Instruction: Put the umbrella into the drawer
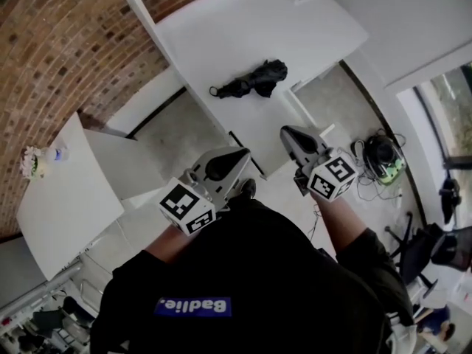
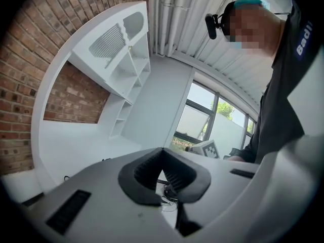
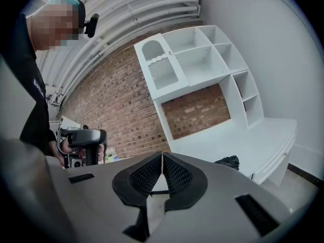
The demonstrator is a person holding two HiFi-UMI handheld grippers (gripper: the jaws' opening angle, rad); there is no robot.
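Jaws of the left gripper (image 2: 162, 155) are pressed together with nothing between them, and those of the right gripper (image 3: 161, 158) are likewise clenched and empty. Both are held close to the person's body, well short of the desk (image 1: 243, 28). The umbrella (image 1: 252, 79), black and folded in a loose bundle, lies on the desk top about midway along it, nearer the front edge than the back. No view shows an open drawer, and I cannot tell which white front below the desk it is. By my reading the task has hardly begun: reaching the desk, grasping the umbrella, opening the drawer and putting it in all remain.
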